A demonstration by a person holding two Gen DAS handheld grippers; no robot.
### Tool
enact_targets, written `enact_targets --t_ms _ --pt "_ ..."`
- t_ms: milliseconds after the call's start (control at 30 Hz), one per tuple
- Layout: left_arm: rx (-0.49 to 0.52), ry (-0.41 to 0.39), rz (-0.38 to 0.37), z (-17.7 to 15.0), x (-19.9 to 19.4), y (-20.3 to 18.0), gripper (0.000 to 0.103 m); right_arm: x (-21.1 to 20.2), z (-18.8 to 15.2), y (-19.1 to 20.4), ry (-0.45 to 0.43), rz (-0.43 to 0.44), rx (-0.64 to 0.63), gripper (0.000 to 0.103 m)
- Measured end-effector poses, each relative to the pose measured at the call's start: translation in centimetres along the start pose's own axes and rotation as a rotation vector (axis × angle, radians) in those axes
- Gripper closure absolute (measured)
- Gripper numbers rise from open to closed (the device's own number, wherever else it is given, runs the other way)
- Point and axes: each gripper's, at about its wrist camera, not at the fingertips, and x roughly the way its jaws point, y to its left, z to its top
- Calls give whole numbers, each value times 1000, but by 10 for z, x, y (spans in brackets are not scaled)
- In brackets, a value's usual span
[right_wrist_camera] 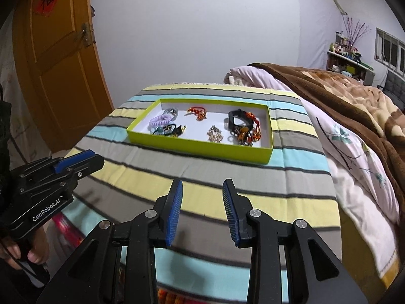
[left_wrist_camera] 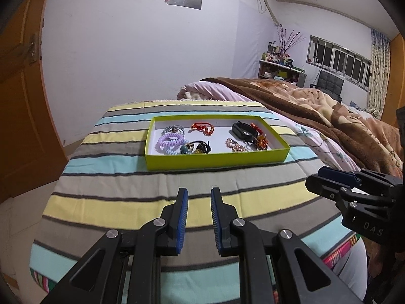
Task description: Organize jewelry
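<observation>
A lime-green shallow box (left_wrist_camera: 217,160) (right_wrist_camera: 200,149) sits on the striped cloth. Inside lie a purple coil hair tie (left_wrist_camera: 170,140) (right_wrist_camera: 159,120), a red-orange knotted bracelet (left_wrist_camera: 203,127) (right_wrist_camera: 198,112), a black band (left_wrist_camera: 243,131) (right_wrist_camera: 238,121), a beaded bracelet (left_wrist_camera: 236,145) (right_wrist_camera: 215,134), an amber ornament (left_wrist_camera: 262,142) (right_wrist_camera: 244,132) and a dark hair tie with charms (left_wrist_camera: 200,147) (right_wrist_camera: 172,129). My left gripper (left_wrist_camera: 199,194) is open and empty, short of the box; it also shows in the right wrist view (right_wrist_camera: 83,160). My right gripper (right_wrist_camera: 202,186) is open and empty, and shows at the right of the left wrist view (left_wrist_camera: 326,177).
The striped cloth (left_wrist_camera: 157,202) covers a raised surface beside a bed with a pink floral quilt (right_wrist_camera: 354,167) and a brown blanket (left_wrist_camera: 329,106). An orange wooden door (right_wrist_camera: 55,71) stands at the left. A cluttered shelf (left_wrist_camera: 281,68) is at the far wall.
</observation>
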Motion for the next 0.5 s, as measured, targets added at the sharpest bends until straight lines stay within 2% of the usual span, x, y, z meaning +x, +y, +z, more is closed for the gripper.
enact_targets --t_ms 500 --pt "-19 9 38 -10 1 2 85 -12 -9 12 -36 -47 -29 69"
